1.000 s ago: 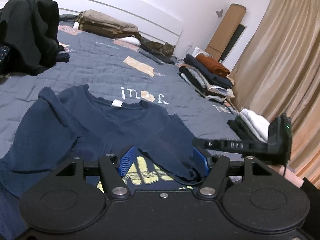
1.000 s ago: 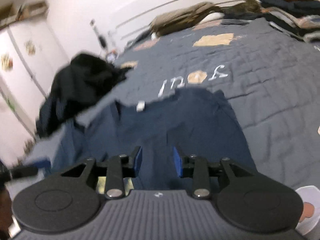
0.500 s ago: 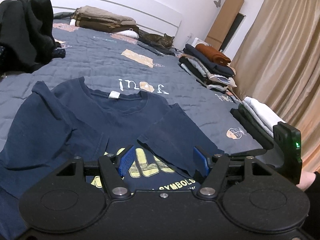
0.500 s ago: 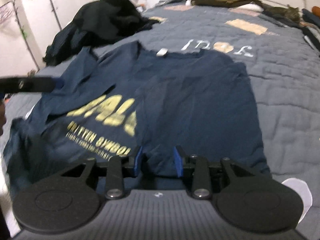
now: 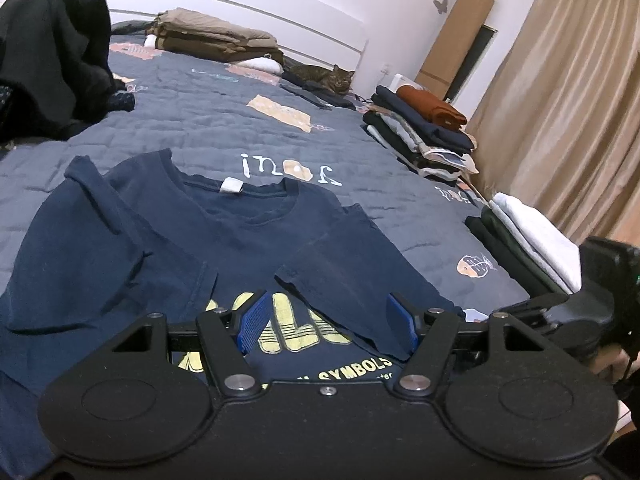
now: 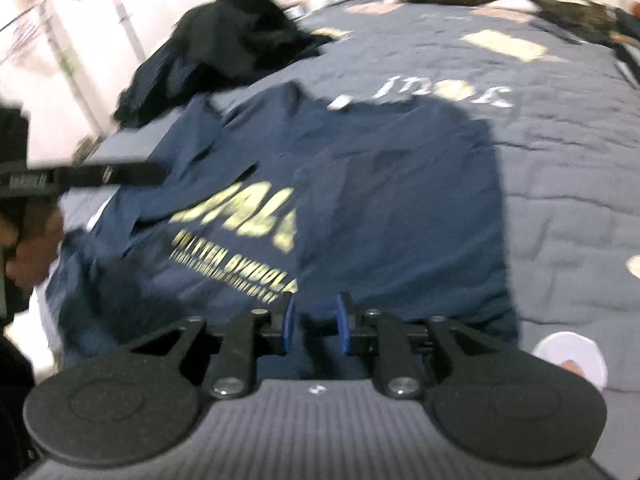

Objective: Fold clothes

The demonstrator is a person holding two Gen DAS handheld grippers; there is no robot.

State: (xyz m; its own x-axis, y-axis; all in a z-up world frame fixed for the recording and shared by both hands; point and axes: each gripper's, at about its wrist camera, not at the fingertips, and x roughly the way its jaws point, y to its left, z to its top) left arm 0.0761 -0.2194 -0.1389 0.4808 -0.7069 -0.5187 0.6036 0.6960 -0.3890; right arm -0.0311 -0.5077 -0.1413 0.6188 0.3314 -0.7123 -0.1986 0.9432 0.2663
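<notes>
Left wrist view: navy T-shirt (image 5: 256, 240) on the bed (image 5: 208, 128), right side folded inward; left side and lengthwise folds remain. Left gripper (image 5: 326, 322) spread wide, empty; right gripper (image 6: 316, 322) partly apart, empty.

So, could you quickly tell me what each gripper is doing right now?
Left gripper: open, holding nothing, over the shirt.
Right gripper: narrow gap between its pads; the blur hides whether it pinches the shirt.

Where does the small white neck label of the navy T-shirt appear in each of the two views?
Left wrist view: the white neck label sits left of centre, in the upper half, at the collar of the navy T-shirt.
Right wrist view: it is a blurred white patch near the top centre.
Shared landmark: the white lettering on the quilt just beyond the collar.
</notes>
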